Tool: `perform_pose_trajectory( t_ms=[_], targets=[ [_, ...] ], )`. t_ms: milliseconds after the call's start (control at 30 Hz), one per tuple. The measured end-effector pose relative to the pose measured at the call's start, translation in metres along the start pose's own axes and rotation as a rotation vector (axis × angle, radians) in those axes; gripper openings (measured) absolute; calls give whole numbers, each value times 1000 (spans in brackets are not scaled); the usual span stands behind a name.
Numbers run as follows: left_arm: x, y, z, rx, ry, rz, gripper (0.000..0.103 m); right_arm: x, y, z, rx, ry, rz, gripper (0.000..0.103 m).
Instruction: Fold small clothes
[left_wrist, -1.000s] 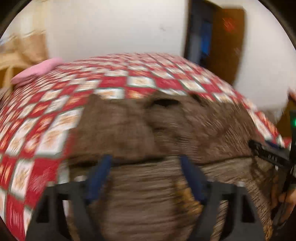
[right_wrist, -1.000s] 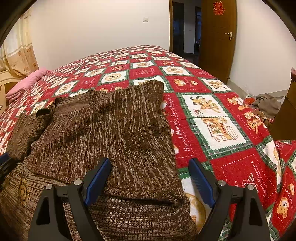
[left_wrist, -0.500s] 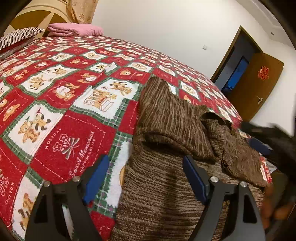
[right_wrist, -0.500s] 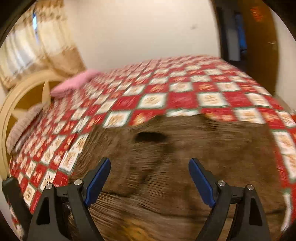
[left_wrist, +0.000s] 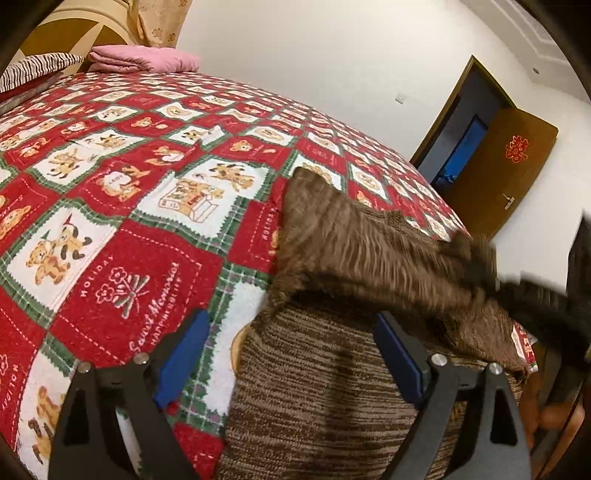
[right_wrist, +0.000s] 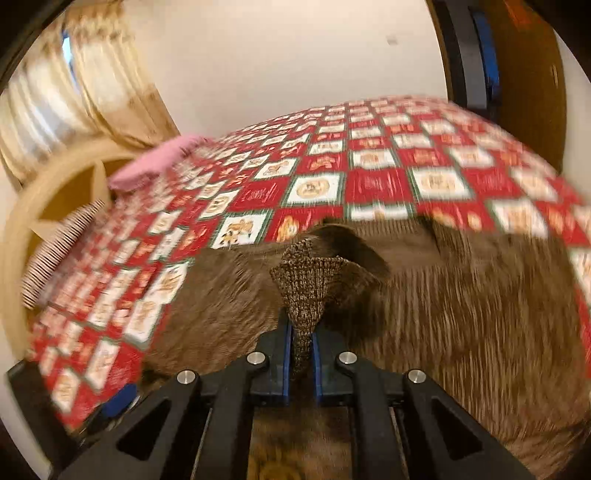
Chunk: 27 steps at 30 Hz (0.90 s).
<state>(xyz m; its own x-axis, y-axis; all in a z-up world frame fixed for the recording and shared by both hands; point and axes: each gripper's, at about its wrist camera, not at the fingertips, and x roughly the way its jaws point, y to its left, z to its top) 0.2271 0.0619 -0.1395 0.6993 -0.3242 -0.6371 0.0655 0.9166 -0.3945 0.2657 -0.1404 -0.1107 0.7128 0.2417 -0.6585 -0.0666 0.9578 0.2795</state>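
Note:
A brown knitted sweater (left_wrist: 332, 384) lies on the red and white patchwork bedspread (left_wrist: 122, 206), partly folded over itself. My left gripper (left_wrist: 291, 354) is open and empty, low over the sweater's left edge. My right gripper (right_wrist: 301, 354) is shut on a pinched fold of the sweater (right_wrist: 306, 284) and holds it raised above the rest of the garment (right_wrist: 461, 325). In the left wrist view the right gripper (left_wrist: 546, 299) shows as a dark blur at the right, over the sweater's folded flap (left_wrist: 369, 251).
A pink folded cloth (left_wrist: 144, 59) and a striped pillow (left_wrist: 33, 70) lie at the head of the bed by the curved headboard (right_wrist: 48, 192). A brown door (left_wrist: 506, 173) stands open in the far wall.
My right gripper has shut on a fold of the sweater and lifted it. My left gripper has stayed open, the view shifting slightly along the sweater's left edge.

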Motion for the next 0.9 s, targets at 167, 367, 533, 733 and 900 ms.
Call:
perform_pose_trajectory(
  t_ms=[167, 367, 533, 733, 900],
  targets=[
    [0, 0, 0, 0, 0, 0, 93, -1, -34, -30, 35, 81, -67, 41],
    [0, 1, 0, 3, 1, -3, 94, -46, -51, -6, 130, -88, -53, 60],
    [0, 0, -1, 3, 1, -3, 94, 9, -34, 22, 34, 28, -104, 58],
    [1, 0, 0, 6, 3, -9, 96, 41, -24, 12, -111, 95, -194, 11],
    [1, 0, 0, 3, 0, -14, 96, -24, -19, 8, -106, -73, -206, 11]
  ],
)
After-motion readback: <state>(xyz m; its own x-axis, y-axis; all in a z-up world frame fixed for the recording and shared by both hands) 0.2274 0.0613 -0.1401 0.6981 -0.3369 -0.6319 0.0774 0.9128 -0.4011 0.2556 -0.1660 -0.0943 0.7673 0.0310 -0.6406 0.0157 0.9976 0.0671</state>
